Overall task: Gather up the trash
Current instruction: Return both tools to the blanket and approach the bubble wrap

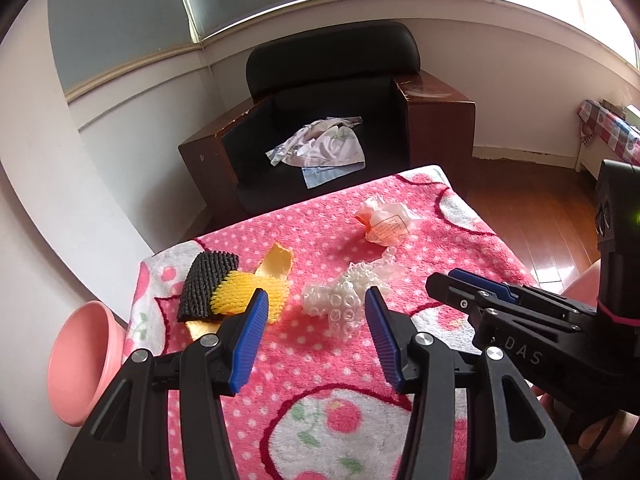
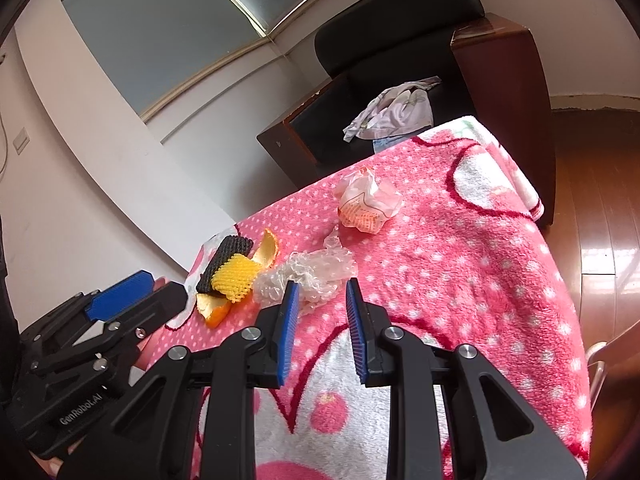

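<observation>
Trash lies on a table covered by a pink polka-dot blanket [image 1: 304, 364]: a crumpled orange-and-white wrapper [image 1: 384, 224] [image 2: 366, 204], clear bubble wrap [image 1: 344, 300] [image 2: 308, 272], a black foam net [image 1: 206, 284] [image 2: 226, 258], a yellow foam net [image 1: 244, 294] [image 2: 236, 276] and orange peel [image 1: 276, 260] [image 2: 270, 250]. My left gripper [image 1: 316, 292] [image 2: 166, 286] hovers open just short of the bubble wrap, holding nothing. My right gripper [image 2: 323, 283] [image 1: 440, 278] hangs on the wrap's right, jaws narrowly apart and empty.
A pink basin [image 1: 84, 364] sits below the table's left edge. A black armchair [image 1: 332, 100] with a crumpled cloth [image 1: 320, 148] on its seat stands beyond the far edge. Wooden floor [image 1: 532, 208] lies to the right.
</observation>
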`<state>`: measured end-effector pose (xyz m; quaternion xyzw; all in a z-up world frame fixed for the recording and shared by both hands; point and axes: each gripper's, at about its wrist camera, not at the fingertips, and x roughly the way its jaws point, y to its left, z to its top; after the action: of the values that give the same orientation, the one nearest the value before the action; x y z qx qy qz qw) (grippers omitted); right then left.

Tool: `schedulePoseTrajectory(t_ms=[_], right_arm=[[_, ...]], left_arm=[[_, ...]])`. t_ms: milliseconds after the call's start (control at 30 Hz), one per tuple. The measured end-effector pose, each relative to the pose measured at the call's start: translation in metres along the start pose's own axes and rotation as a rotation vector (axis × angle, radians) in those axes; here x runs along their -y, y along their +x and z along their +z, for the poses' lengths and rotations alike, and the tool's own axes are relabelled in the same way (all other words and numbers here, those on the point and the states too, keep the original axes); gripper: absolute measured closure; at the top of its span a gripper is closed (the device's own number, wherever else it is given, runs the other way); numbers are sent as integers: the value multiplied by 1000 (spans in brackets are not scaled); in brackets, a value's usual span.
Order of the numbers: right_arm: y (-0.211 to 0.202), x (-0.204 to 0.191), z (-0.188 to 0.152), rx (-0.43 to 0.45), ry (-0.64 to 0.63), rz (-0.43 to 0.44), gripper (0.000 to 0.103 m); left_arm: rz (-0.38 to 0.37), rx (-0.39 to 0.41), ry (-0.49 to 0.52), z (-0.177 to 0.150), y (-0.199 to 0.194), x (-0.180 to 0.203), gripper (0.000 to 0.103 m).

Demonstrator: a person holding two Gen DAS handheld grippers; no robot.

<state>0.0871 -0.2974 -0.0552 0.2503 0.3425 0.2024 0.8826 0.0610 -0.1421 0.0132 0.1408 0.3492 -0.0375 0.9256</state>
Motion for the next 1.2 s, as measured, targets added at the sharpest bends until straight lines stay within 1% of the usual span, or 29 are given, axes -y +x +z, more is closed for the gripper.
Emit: schedulePoseTrajectory(t_ms=[100,200,433,567,733,933,1000,1100,1200], right_arm=[[3,-1,0,-12,-2,-8,78],[6,0,0,-25,0,-35,78],[15,10,0,-65,46,-52,78],[20,14,-1,-91,68,-41,78],[27,20,-2,-127,95,-36,78],[33,22,-4,-152,104,-32,78],[33,21,-4,-151,104,-32,78],[36,19,-5,-154,102,-32,78],[38,19,-6,-161,102,-34,78]], left_arm=[[-4,-2,-16,2,-1,-3,52],[-14,-1,-31,3,0,-6,50],[-57,-13,-37,0,9,-13,49],[-77,-23,-50,-1,18,-23,49],[-101,-41,-67,-5,34,-42,45],[-161,-81,-34,-11,60,-52,43],[-207,-91,-34,-10,68,-53,43],[-265,-96,-3,-6,80,-46,43],[-297,-92,31,-3,87,-36,43]])
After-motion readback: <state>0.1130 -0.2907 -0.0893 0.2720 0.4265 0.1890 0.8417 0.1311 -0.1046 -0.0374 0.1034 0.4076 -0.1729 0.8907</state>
